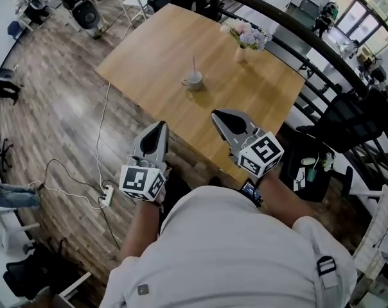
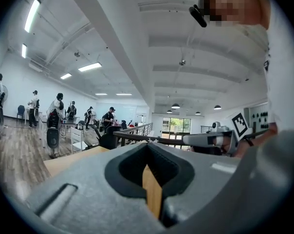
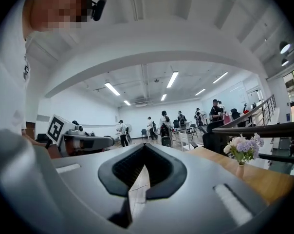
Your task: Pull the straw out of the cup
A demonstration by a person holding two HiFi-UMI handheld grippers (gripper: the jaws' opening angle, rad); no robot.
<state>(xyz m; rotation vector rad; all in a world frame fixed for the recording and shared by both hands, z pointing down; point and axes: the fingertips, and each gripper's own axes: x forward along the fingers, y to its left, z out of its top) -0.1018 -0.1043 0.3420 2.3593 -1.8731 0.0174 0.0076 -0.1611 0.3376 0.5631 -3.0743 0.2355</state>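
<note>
Left claw [image 1: 160, 126] and right claw [image 1: 217, 115], both closed and empty, hover at the counter [image 1: 155, 50] near edge, probably before reaching the far cup [image 1: 194, 80] and straw [image 1: 194, 64].

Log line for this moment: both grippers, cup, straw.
left gripper: jaws shut, empty | right gripper: jaws shut, empty | thin pale straw: standing in small pale cup, untouched | both grippers short of cup

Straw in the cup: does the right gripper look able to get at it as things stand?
Probably yes. The straw stands upright in the cup on bare table, with nothing between it and the right gripper, held short of it. Its tongs look shut and must open first.
</note>
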